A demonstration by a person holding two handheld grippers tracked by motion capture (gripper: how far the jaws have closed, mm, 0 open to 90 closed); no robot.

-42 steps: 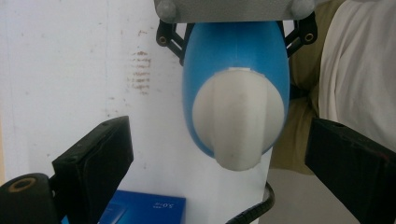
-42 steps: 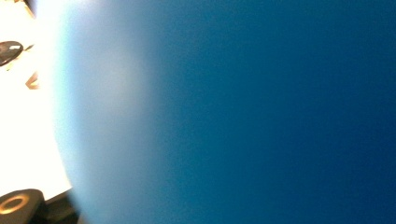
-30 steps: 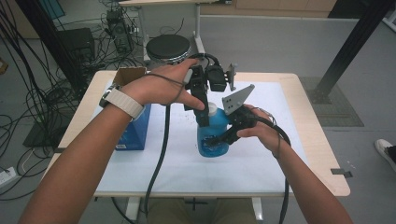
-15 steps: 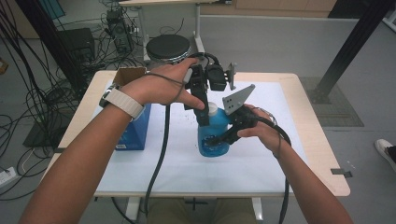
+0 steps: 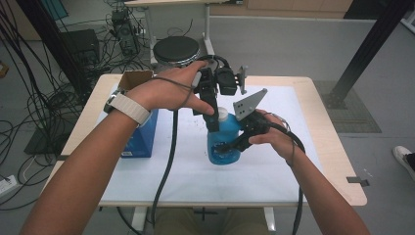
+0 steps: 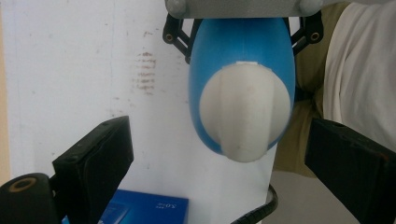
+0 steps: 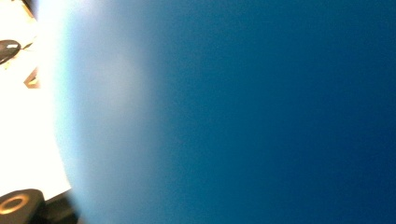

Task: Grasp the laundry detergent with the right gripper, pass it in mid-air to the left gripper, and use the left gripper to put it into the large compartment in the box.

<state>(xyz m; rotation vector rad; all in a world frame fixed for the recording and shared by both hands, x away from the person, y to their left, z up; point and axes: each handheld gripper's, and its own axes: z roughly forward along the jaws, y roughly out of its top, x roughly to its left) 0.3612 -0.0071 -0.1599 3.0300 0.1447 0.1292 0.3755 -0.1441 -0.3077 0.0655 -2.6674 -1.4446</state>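
Observation:
A blue bottle (image 5: 219, 138) with a white cap (image 5: 223, 116) stands upright on the white sheet in the middle of the table. From the right, my right gripper (image 5: 229, 147) is shut on the bottle's body, and the blue wall (image 7: 257, 112) is pressed close to the lens in the right gripper view. My left gripper (image 5: 214, 122) points down over the bottle's top. In the left gripper view it (image 6: 219, 168) is open, with both black jaws wide apart on either side of the cap (image 6: 243, 112) and not touching it.
A blue box (image 5: 142, 134) lies on the table's left part, with an open cardboard box (image 5: 134, 78) behind it. The white sheet (image 5: 274, 166) covers most of the wooden table. A round black stool (image 5: 176, 49) and several cables sit beyond the far edge.

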